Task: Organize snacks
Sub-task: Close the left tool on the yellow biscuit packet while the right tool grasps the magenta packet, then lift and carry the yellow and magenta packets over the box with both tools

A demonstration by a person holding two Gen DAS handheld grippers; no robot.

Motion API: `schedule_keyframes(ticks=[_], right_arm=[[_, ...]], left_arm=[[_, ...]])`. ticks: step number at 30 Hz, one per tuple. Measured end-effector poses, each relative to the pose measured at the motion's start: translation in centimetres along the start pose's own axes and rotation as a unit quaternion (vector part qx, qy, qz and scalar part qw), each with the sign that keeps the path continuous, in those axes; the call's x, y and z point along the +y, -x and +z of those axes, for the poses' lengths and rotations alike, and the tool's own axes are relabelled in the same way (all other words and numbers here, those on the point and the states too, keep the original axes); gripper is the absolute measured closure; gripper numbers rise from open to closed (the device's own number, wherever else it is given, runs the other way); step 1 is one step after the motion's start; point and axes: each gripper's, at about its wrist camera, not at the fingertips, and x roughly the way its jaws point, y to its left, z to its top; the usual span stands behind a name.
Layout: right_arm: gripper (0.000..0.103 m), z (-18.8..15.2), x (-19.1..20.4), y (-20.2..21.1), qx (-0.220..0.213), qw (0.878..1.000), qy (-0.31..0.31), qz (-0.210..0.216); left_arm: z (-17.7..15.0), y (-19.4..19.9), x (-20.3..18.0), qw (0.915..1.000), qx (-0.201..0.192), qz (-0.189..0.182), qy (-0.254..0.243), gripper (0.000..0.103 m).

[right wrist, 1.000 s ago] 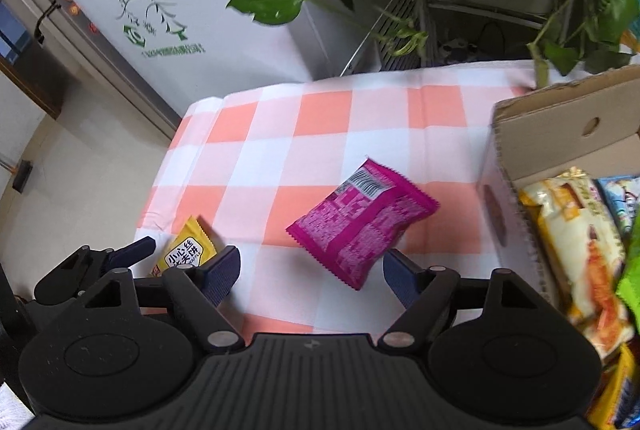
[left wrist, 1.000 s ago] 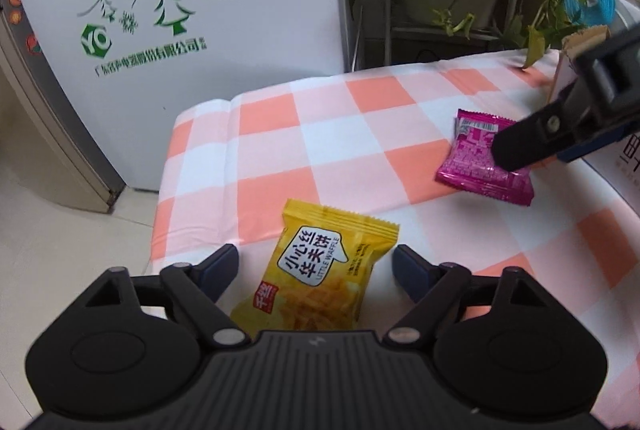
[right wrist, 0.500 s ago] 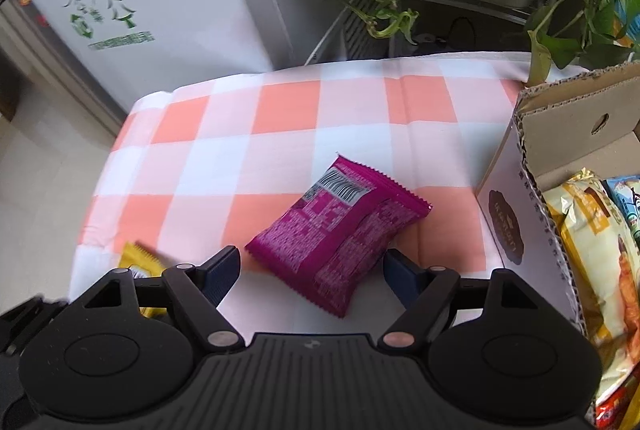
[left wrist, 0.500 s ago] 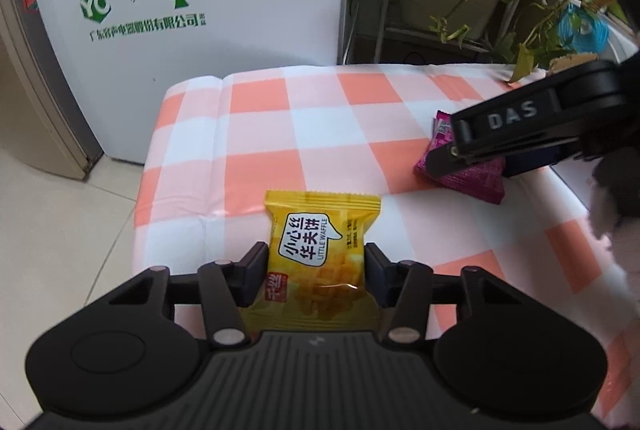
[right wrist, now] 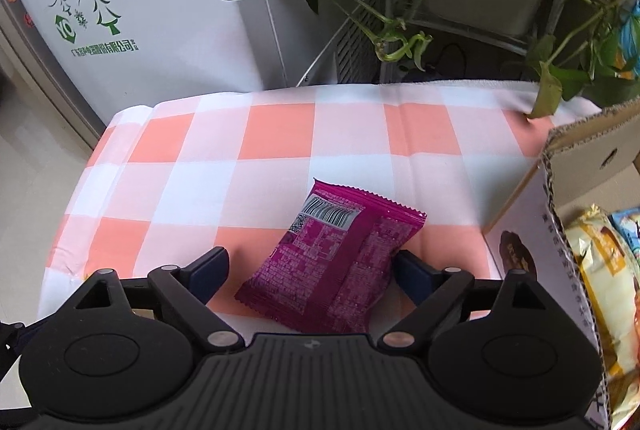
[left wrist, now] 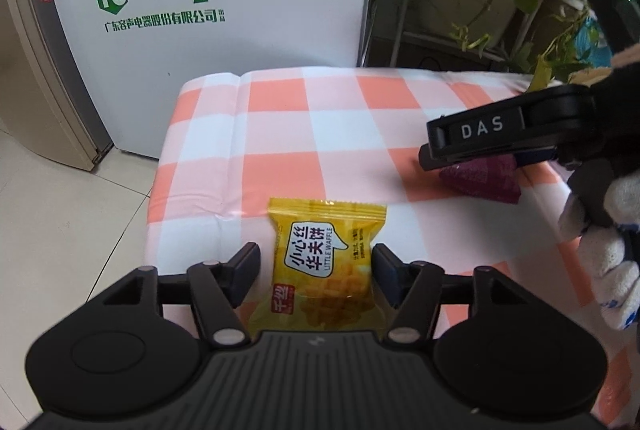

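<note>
Left gripper point(left wrist: 316, 270): fingers just parted, yellow waffle packet point(left wrist: 320, 270) between them, released.
Right gripper point(right wrist: 312, 272): fingers just widened, purple packet point(right wrist: 334, 262) straddled, ungripped.

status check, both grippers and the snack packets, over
Left gripper jaws just reopened, astride yellow waffle packet, left pad clear. Right gripper opening, straddling purple packet. Cardboard box to the right, path unobstructed.

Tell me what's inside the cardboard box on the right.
The cardboard box holds snack bags: a yellow-and-white bag and a blue one show. Whatever lies beneath them or beyond the frame's edge is hidden.
</note>
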Motion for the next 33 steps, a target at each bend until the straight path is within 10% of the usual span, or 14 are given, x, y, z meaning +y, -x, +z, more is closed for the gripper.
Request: schedule_keyframes(ticks=[9, 33], right_arm=[[0.041, 0.1, -1.5, 0.2, -0.024, 0.999, 0.028, -0.008], [0.043, -3.6, -1.4, 6.9, 0.005, 0.994, 0.095, 0.054]], left_arm=[[0.2, -0.2, -0.3, 1.0000, -0.004, 0.002, 0.005, 0.054], [0.2, 1.9, -1.7, 0.9998, -0.007, 0.004, 0.020, 0.055]])
